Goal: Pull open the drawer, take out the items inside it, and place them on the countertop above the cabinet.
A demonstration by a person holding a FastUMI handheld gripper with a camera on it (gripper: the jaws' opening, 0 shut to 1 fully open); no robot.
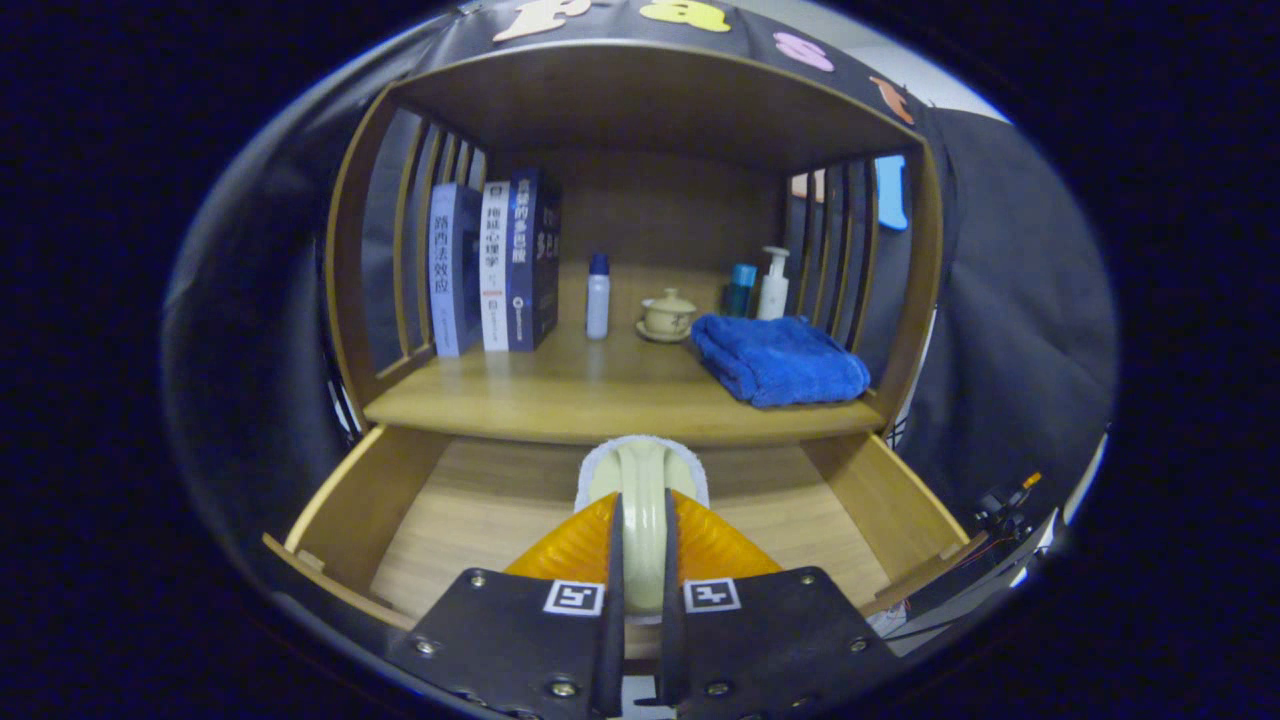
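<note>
A: What is the hand-held gripper [641,560] doing?

B: Its two fingers [613,560] are pressing from either side on the pale cream handle of a brush-like item [640,500], so it is clamped on that handle. The item is showing an orange ribbed body and a white fuzzy rim at its far end (what exactly it is, I cannot tell).

A: And where is it sitting?

B: It is hanging over the open light-wood drawer [480,500], which is standing pulled out below the cabinet. Whether it is touching the drawer bottom, I cannot tell.

A: What is lying beyond the fingers?

B: The wooden desk [560,400] of the cabinet, under an arched wooden hood with slatted sides. A folded blue towel [780,358] is lying on its right part, near the front edge. Just behind the towel, a teal cylinder [741,288] and a white pump bottle [773,284] are standing side by side.

A: And the middle?

B: A cream lidded teacup on a saucer [667,315] is sitting just left of the towel, with a small white bottle with a blue cap [598,295] standing upright beside it. Three upright books [495,265] are leaning against the left slats.
</note>
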